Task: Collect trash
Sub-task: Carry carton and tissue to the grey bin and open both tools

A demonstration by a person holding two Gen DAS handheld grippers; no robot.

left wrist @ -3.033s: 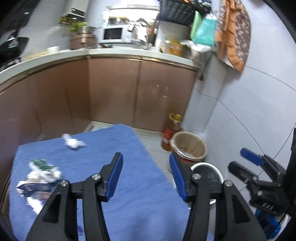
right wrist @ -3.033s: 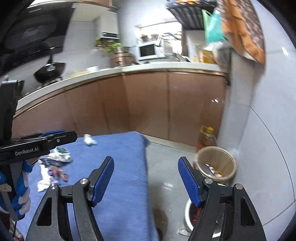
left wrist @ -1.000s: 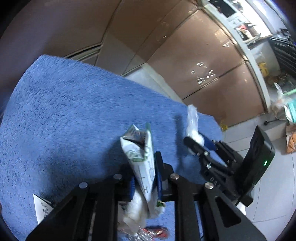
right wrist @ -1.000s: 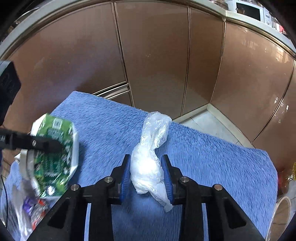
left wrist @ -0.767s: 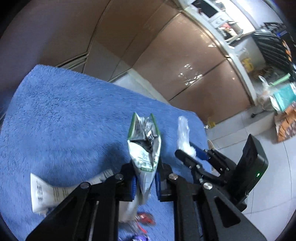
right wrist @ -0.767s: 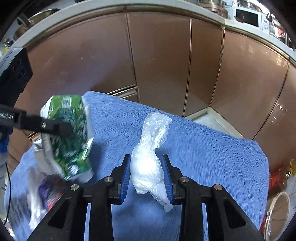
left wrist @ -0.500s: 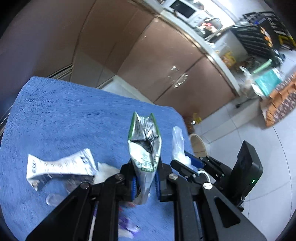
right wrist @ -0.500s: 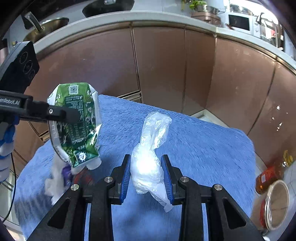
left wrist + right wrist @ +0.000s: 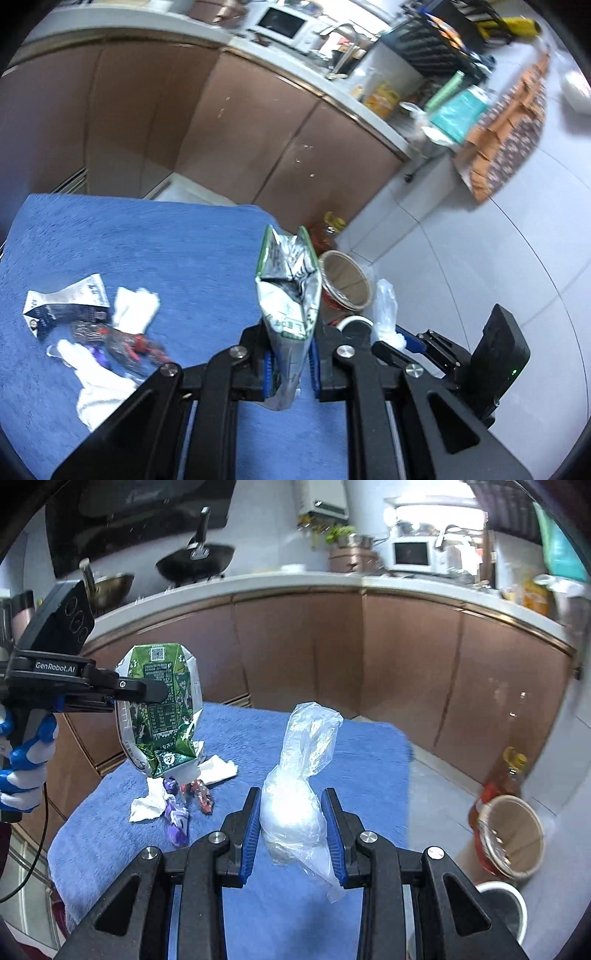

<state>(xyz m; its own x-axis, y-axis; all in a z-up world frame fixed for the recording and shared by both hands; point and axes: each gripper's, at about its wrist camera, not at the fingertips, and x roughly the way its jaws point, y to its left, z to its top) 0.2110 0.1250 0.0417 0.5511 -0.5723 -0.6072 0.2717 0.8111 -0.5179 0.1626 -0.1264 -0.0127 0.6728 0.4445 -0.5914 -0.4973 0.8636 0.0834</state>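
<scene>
We are looking into a home kitchen. A pale countertop (image 9: 332, 579) is curving over brown cabinet doors (image 9: 406, 653), and on it a white microwave (image 9: 410, 554) is sitting beside a tap (image 9: 345, 27). A black wok (image 9: 195, 563) is resting under a dark range hood (image 9: 140, 502). On the tiled floor (image 9: 461, 266), an oil bottle (image 9: 511, 771) is standing by a round bin (image 9: 511, 834).
</scene>
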